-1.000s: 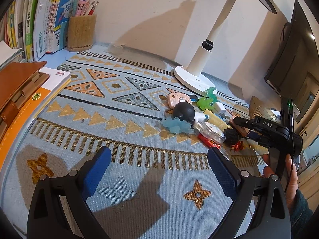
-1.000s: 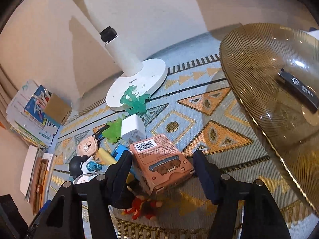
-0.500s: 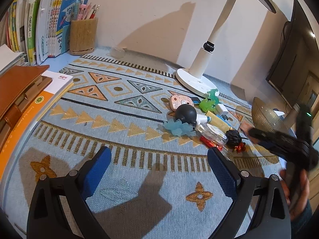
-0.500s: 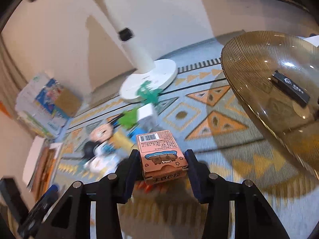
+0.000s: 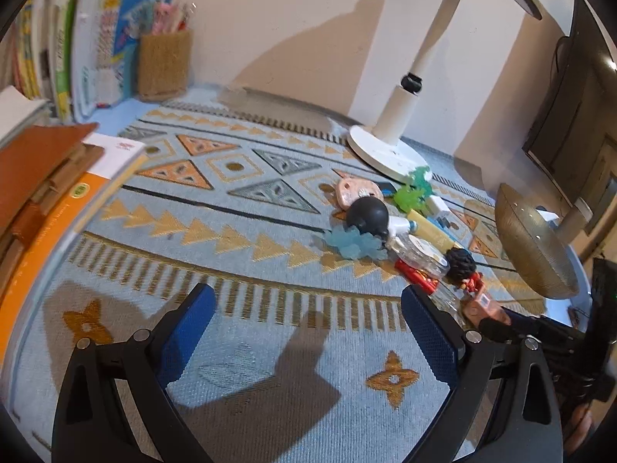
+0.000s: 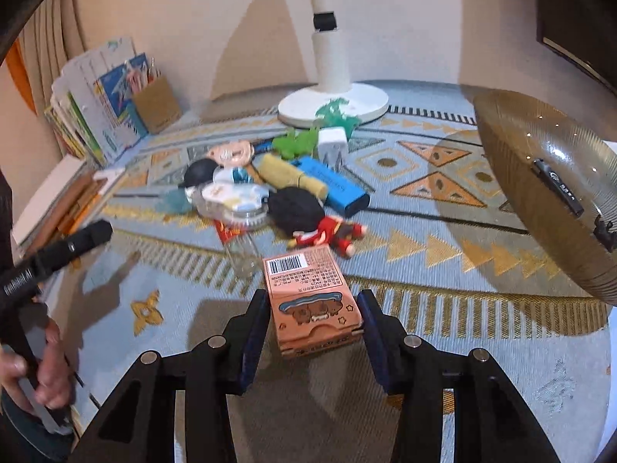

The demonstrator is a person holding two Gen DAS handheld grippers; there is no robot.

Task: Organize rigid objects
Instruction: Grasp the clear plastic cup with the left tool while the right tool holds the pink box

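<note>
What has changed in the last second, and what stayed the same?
The right gripper closed on the pink box and pulled it out of the toy pile, toward the near edge of the mat. The left gripper stayed open and empty; the bowl and lamp are unmoved.

ahead of the wide-spread left gripper (image 5: 308, 320) lies bare patterned mat (image 5: 246, 231), open between its jaws and well beyond. to its right front the toy pile (image 5: 401, 227) blocks the way, with the lamp base (image 5: 385, 150) behind it. stacked books (image 5: 42, 193) wall off its left side. the right gripper (image 6: 313, 320) has its jaws filled by a pink box (image 6: 312, 301); the pile sits just ahead, a ribbed amber bowl (image 6: 547, 177) rises to its right, open mat to its left front.
</note>
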